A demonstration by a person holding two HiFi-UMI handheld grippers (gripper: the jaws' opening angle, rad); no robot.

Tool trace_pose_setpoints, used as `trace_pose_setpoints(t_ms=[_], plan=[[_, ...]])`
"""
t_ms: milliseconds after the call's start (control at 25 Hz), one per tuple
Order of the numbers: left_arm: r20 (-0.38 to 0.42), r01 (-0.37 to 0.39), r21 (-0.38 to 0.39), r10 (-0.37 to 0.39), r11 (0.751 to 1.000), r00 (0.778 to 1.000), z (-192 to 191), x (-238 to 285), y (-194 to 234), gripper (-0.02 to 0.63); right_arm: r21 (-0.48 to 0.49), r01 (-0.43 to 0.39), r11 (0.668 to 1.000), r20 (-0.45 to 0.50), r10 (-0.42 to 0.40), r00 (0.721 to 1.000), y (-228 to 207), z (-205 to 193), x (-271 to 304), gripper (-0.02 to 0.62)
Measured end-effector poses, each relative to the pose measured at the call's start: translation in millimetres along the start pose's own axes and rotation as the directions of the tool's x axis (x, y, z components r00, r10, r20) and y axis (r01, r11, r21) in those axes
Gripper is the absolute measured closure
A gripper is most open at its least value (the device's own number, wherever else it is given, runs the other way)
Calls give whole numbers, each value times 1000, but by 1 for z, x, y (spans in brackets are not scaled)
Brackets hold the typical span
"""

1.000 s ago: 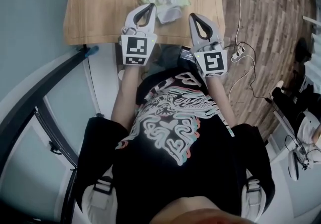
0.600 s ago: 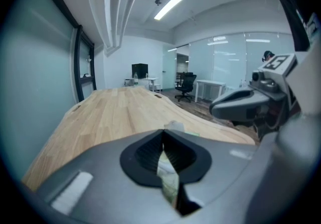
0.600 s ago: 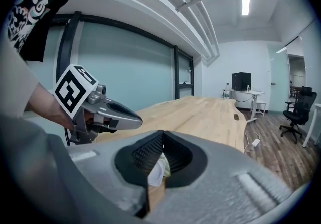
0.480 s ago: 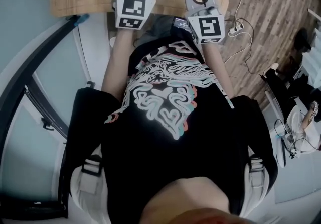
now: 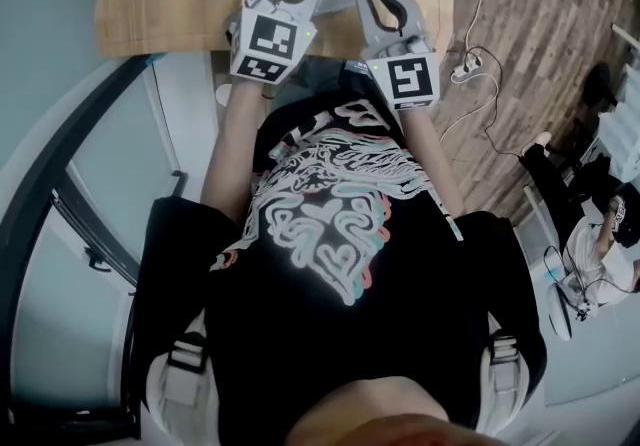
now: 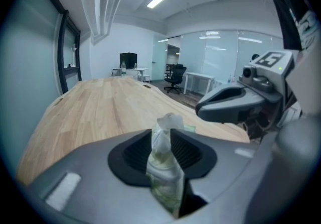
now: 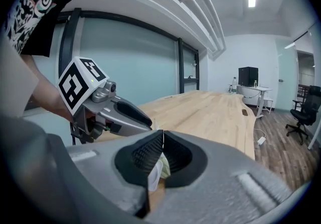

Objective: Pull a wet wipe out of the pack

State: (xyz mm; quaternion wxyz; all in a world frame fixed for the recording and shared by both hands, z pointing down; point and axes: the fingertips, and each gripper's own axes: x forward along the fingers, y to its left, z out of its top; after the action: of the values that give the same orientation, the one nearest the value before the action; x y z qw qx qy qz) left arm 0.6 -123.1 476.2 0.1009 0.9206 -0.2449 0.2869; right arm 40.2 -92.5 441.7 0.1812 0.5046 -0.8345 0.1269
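My left claw (image 6: 161, 135) is clamped on the crumpled green end of the pack (image 6: 163, 173) – to anchor it, I judge, while the other claw pulls. My right claw (image 7: 161, 140), just beside it, has its tips together, with a white fold of wipe (image 7: 153, 175) pinched lower between them. Both work at the near edge of the surface (image 6: 95, 107), close to my body – little room to draw back, though the wood beyond runs bare towards its far edge.
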Motion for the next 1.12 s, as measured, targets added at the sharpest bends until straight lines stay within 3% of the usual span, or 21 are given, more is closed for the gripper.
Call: trace_pose_setpoints(t_ms=[240, 480, 920, 1120], plan=[[-63, 36, -8, -36, 999, 997, -15, 11, -7, 520, 6, -23, 1000, 5, 23, 1000, 0, -7, 6, 594], [-70, 38, -6, -38, 999, 997, -13, 17, -5, 520, 24, -56, 998, -38, 56, 998, 3, -19, 10, 594], [-104, 76, -24, -78, 997, 991, -16, 21, -5, 520, 28, -83, 996, 6, 83, 997, -5, -12, 17, 594], [-172, 92, -4, -91, 996, 981, -20, 23, -6, 529, 26, -87, 996, 5, 87, 996, -4, -12, 18, 594]])
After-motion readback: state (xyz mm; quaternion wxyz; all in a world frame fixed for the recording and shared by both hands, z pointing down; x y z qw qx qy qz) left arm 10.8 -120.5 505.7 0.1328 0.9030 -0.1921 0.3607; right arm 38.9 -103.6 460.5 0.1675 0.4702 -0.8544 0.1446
